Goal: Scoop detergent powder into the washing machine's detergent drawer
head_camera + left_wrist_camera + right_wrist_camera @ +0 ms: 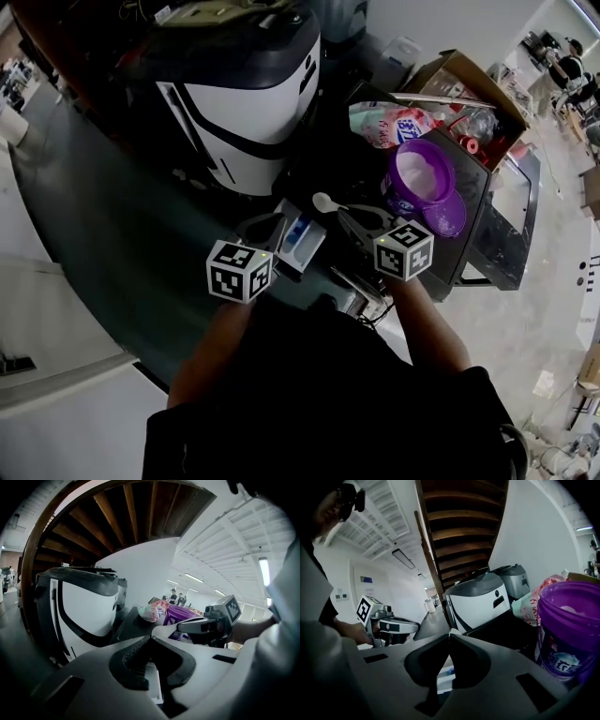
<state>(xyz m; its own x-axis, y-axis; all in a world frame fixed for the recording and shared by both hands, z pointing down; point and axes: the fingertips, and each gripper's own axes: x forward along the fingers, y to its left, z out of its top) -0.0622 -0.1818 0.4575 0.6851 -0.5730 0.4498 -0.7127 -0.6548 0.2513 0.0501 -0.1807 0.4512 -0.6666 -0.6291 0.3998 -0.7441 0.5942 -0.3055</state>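
Note:
The white and black washing machine (246, 103) stands at the top. Its white detergent drawer (302, 241) with a blue insert is pulled out toward me. My right gripper (345, 211) is shut on the handle of a white spoon (323, 201), held just right of the drawer and left of the open purple powder tub (419, 176). My left gripper (279, 219) hovers over the drawer's left side, jaws together with nothing seen between them. In the right gripper view the jaws (450, 632) pinch a white sliver, beside the tub (569, 630). The left gripper view shows its shut tips (150, 638) above the drawer (153, 684).
The tub's purple lid (445, 217) lies beside it on a black stand (497, 220). A pink packet (389, 122) and an open cardboard box (469, 86) sit behind the tub. People stand far off at the upper right. A dark curved wooden stair underside rises behind the machine.

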